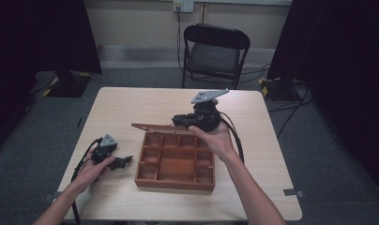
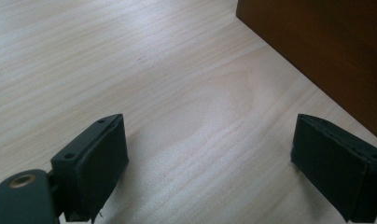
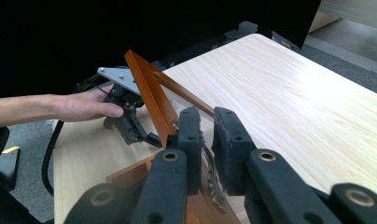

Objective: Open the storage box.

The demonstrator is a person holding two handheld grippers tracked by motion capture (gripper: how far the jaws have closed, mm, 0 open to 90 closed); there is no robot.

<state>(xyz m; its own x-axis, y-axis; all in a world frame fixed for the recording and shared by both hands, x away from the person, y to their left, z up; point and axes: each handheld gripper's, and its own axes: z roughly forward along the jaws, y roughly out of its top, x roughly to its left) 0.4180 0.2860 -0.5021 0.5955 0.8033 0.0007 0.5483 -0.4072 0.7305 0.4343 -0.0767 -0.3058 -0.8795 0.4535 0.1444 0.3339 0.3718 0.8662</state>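
Right gripper view shows my right gripper (image 3: 203, 140) clenched on the stiff, light lid (image 3: 147, 95); left gripper (image 2: 210, 163) rests released.

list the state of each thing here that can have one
wooden compartment box: open, compartments look empty
box lid: raised, tilted back on its far edge
right gripper: jaws nearly closed at the lid's edge; whether they pinch it is unclear
left gripper: jaws wide open, holding nothing, low over the table beside the box
folding chair: unfolded, unoccupied
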